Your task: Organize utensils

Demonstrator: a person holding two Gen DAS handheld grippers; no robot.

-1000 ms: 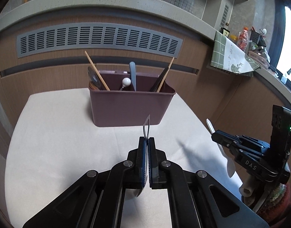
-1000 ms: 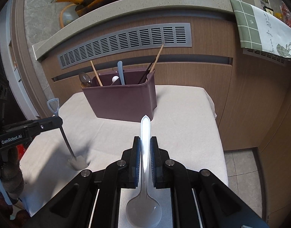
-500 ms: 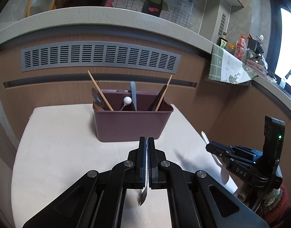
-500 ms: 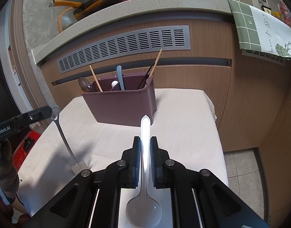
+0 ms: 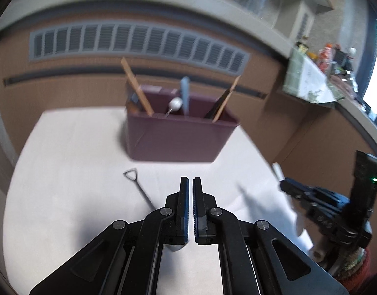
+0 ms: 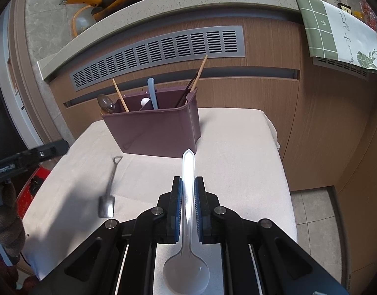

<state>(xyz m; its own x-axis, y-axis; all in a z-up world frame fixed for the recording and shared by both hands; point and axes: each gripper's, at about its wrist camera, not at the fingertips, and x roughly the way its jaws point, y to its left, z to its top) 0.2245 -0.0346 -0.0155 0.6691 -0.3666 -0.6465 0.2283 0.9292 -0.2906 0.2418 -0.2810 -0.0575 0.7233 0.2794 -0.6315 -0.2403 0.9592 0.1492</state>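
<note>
Opening empty, left gripper (image 5: pixel 190 184) hovers; right gripper (image 6: pixel 188 184) clamps clear spoon (image 6: pixel 187 245)

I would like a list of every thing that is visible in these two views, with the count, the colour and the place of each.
utensil holder: one, dark purple, on the far part of the table, holding chopsticks and spoons
shovel-shaped spoon: one, metal, lying on the cloth, free of both grippers
plastic spoon: one, translucent white, clamped by its handle
table: one, covered with a white cloth
vent grille: one, grey, in the wooden counter front
towel: one, green and white, hanging over the counter edge
left gripper: black, jaws opening, nothing between them
right gripper: black, shut on the plastic spoon
</note>
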